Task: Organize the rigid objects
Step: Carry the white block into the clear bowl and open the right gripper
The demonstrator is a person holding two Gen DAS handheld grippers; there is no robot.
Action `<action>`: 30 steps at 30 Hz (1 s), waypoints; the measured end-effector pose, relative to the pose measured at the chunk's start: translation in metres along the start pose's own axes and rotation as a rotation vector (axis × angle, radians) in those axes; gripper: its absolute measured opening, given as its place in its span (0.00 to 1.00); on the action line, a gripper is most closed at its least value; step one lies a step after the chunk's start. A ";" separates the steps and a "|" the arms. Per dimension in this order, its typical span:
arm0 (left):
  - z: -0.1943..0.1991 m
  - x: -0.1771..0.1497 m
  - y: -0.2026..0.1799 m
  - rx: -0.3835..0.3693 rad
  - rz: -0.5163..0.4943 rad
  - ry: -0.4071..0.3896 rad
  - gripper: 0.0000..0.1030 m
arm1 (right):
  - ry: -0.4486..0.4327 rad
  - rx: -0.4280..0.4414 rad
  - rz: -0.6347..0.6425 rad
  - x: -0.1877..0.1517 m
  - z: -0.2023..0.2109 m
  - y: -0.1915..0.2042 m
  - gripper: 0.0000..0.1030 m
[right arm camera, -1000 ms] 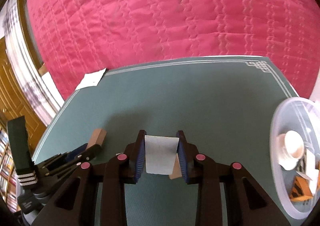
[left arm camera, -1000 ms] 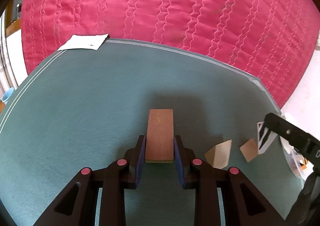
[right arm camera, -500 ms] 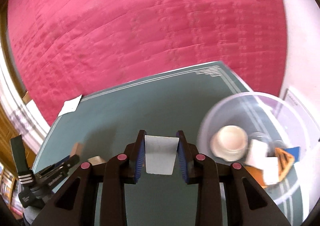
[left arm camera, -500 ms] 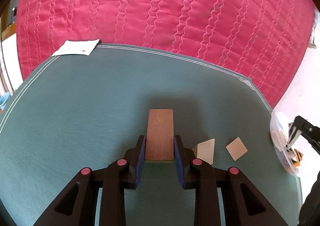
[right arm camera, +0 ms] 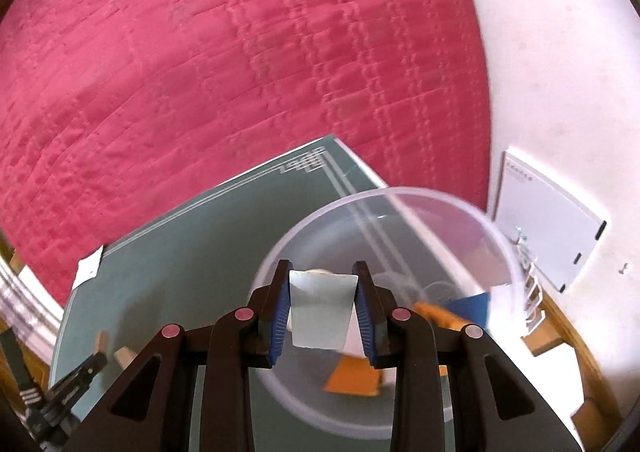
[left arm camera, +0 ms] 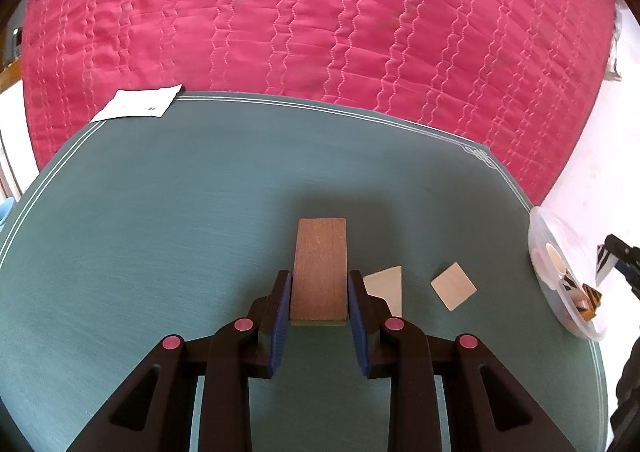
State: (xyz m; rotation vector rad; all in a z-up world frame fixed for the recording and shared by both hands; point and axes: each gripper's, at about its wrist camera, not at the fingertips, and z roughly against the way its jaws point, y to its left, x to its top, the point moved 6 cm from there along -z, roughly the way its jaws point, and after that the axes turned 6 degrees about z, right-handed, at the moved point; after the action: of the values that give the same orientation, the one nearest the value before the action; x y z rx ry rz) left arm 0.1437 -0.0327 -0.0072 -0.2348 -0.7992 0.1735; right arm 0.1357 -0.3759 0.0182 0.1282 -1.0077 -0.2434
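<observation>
Where right claw [right arm camera: 322, 316] grips pale block [right arm camera: 322, 310] (blurred), bowl [right arm camera: 516, 264] contents indistinct.

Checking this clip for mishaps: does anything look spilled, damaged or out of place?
Nothing stands out. Two pale wooden tiles lie loose on the green mat, not yet sorted. The left gripper holds a brown wooden block; the right gripper holds a pale piece over the clear tub.
</observation>
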 end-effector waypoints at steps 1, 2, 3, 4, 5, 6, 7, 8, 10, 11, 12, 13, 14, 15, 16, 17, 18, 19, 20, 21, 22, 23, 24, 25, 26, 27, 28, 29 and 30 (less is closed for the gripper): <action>0.000 -0.001 -0.001 -0.004 -0.001 0.002 0.28 | -0.002 -0.012 -0.004 0.002 -0.001 -0.003 0.30; 0.000 -0.001 -0.002 -0.010 0.000 0.006 0.28 | -0.003 -0.024 -0.010 0.003 -0.003 -0.008 0.30; 0.000 -0.001 -0.003 -0.016 0.001 0.009 0.28 | -0.003 -0.033 -0.018 0.004 -0.004 -0.011 0.30; 0.000 -0.002 -0.003 -0.021 0.002 0.012 0.28 | -0.005 -0.041 -0.028 0.005 -0.005 -0.015 0.31; 0.001 -0.002 -0.004 -0.026 0.002 0.014 0.28 | -0.010 -0.049 -0.044 0.005 -0.007 -0.020 0.31; 0.001 -0.002 -0.005 -0.030 0.002 0.016 0.28 | -0.011 -0.054 -0.053 0.005 -0.009 -0.025 0.32; 0.001 -0.003 -0.006 -0.033 0.001 0.017 0.28 | -0.009 -0.060 -0.056 0.005 -0.010 -0.027 0.34; 0.002 -0.003 -0.007 -0.036 0.000 0.017 0.28 | -0.013 -0.067 -0.066 0.004 -0.010 -0.031 0.38; 0.002 -0.003 -0.009 -0.039 -0.005 0.015 0.28 | -0.016 -0.071 -0.081 0.003 -0.010 -0.037 0.40; 0.002 -0.004 -0.010 -0.041 -0.008 0.015 0.28 | -0.014 -0.072 -0.084 0.001 -0.009 -0.040 0.40; 0.002 -0.004 -0.011 -0.042 -0.012 0.015 0.28 | -0.015 -0.074 -0.085 -0.001 -0.007 -0.042 0.40; 0.002 -0.005 -0.013 -0.044 -0.018 0.015 0.28 | -0.014 -0.078 -0.083 -0.004 -0.006 -0.044 0.40; 0.002 -0.006 -0.015 -0.044 -0.023 0.016 0.28 | -0.014 -0.081 -0.080 -0.007 -0.005 -0.045 0.40; 0.001 -0.008 -0.017 -0.044 -0.031 0.018 0.28 | -0.015 -0.086 -0.075 -0.011 -0.002 -0.047 0.40; 0.001 -0.009 -0.019 -0.044 -0.036 0.019 0.28 | -0.012 -0.091 -0.070 -0.015 -0.001 -0.048 0.40; 0.001 -0.010 -0.021 -0.044 -0.042 0.021 0.28 | -0.010 -0.098 -0.065 -0.022 0.002 -0.050 0.40; 0.001 -0.011 -0.023 -0.045 -0.048 0.021 0.28 | -0.012 -0.103 -0.063 -0.025 0.004 -0.052 0.40; 0.001 -0.012 -0.026 -0.049 -0.054 0.022 0.28 | -0.016 -0.111 -0.059 -0.029 0.006 -0.053 0.40; 0.002 -0.012 -0.028 -0.052 -0.057 0.022 0.28 | -0.024 -0.122 -0.053 -0.034 0.011 -0.054 0.40; 0.003 -0.012 -0.031 -0.057 -0.063 0.022 0.28 | -0.033 -0.134 -0.044 -0.037 0.015 -0.055 0.40; 0.003 -0.013 -0.034 -0.061 -0.066 0.023 0.28 | -0.038 -0.140 -0.039 -0.039 0.018 -0.056 0.40; 0.004 -0.014 -0.037 -0.068 -0.067 0.027 0.28 | -0.046 -0.149 -0.026 -0.042 0.022 -0.056 0.40; 0.004 -0.015 -0.039 -0.075 -0.068 0.032 0.28 | -0.054 -0.159 -0.016 -0.043 0.026 -0.056 0.41; 0.004 -0.017 -0.044 -0.087 -0.070 0.042 0.28 | -0.066 -0.172 -0.003 -0.045 0.031 -0.056 0.40; 0.004 -0.019 -0.049 -0.095 -0.077 0.049 0.28 | -0.081 -0.185 0.015 -0.047 0.037 -0.055 0.40; 0.005 -0.021 -0.053 -0.101 -0.084 0.055 0.28 | -0.094 -0.195 0.030 -0.049 0.042 -0.056 0.40; 0.005 -0.024 -0.059 -0.109 -0.093 0.062 0.28 | -0.104 -0.200 0.040 -0.051 0.046 -0.055 0.40; 0.005 -0.027 -0.066 -0.120 -0.104 0.072 0.28 | -0.110 -0.205 0.049 -0.053 0.049 -0.055 0.41; 0.005 -0.030 -0.073 -0.131 -0.115 0.080 0.28 | -0.119 -0.216 0.058 -0.056 0.053 -0.055 0.41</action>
State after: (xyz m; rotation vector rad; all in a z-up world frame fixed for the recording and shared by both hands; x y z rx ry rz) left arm 0.1244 -0.1095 -0.0042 -0.3165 -0.7430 0.0028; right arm 0.0542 -0.4141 -0.0114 -0.1125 -1.0947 -0.3074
